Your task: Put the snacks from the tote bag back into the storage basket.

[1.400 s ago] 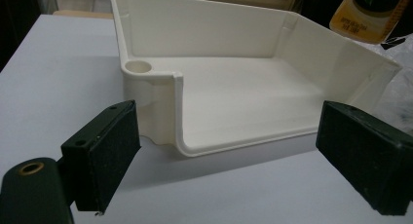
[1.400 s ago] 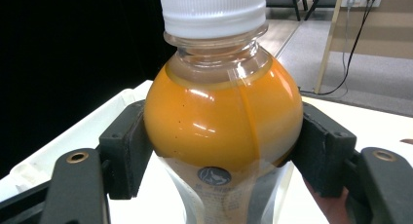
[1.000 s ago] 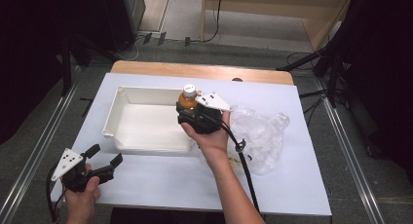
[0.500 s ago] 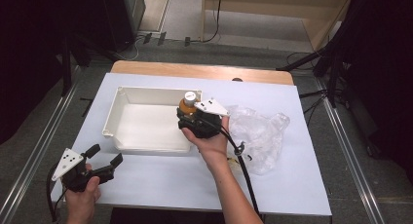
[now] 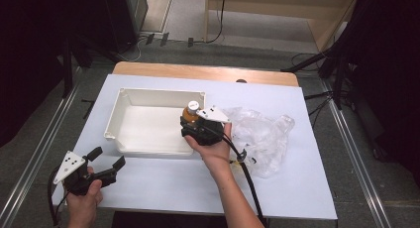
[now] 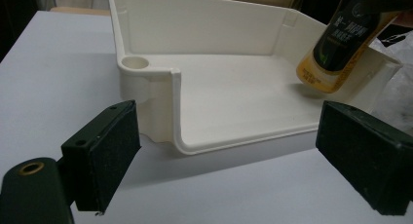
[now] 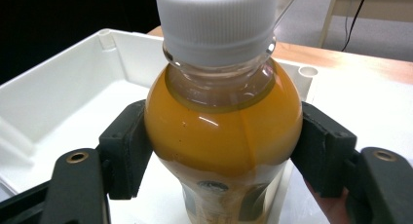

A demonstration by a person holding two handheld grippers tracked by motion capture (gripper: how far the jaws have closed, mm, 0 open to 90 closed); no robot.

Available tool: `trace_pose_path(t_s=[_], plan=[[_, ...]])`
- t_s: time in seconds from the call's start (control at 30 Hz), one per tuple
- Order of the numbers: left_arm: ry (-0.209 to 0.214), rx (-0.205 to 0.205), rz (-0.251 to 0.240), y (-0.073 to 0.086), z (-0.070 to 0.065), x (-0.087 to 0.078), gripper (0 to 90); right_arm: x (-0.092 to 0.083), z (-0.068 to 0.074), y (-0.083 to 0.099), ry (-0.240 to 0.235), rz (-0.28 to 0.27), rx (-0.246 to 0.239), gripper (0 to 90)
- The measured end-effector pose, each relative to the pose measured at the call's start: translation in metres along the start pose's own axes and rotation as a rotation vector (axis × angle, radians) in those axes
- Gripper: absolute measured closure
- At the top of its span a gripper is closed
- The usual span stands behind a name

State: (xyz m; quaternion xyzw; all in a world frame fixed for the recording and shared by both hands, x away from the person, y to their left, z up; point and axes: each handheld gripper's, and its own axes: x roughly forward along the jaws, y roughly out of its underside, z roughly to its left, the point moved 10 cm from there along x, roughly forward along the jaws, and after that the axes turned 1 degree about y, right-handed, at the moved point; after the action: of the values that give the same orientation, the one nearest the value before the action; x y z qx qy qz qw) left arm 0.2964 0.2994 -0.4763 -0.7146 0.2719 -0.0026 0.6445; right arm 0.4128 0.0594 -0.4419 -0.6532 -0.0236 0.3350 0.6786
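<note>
Between the two black pads of the right hand-held gripper point(image 7: 221, 153) sits one bottle point(image 7: 221, 136); both pads press against its shoulder, one on each side, so the jaws are clamped on it. The bottle holds orange liquid nearly to the neck and carries a white screw cap point(image 7: 216, 22) and a dark label lower down. In the high view the right hand-held gripper point(image 5: 198, 126) holds the bottle point(image 5: 189, 114) over the near right corner of the tray point(image 5: 148, 95), cap uppermost. In the left gripper view the bottle point(image 6: 341, 44) hangs tilted, its long axis leaning off vertical, base just above the tray floor point(image 6: 234, 102). One white rectangular tray stands on the surface point(image 5: 163, 188); its floor is bare. One crumpled clear plastic bag point(image 5: 262, 136) lies just right of the tray. The left hand-held gripper point(image 5: 106, 161) rests at the near left of the surface, well apart from the tray, jaws apart with nothing between them.
</note>
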Motion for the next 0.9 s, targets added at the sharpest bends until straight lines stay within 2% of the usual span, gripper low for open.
trace_pose_path(t_s=[0.43, 0.9], plan=[[0.0, -0.003, 0.001, 0.0, 0.0, 0.0, 9.2, 0.008, -0.002, 0.014, 0.008, 0.036, 0.0, 30.7], [0.0, -0.003, 0.0, 0.0, 0.0, 0.0, 9.2, 0.007, -0.006, 0.011, -0.001, 0.028, 0.028, 28.9]])
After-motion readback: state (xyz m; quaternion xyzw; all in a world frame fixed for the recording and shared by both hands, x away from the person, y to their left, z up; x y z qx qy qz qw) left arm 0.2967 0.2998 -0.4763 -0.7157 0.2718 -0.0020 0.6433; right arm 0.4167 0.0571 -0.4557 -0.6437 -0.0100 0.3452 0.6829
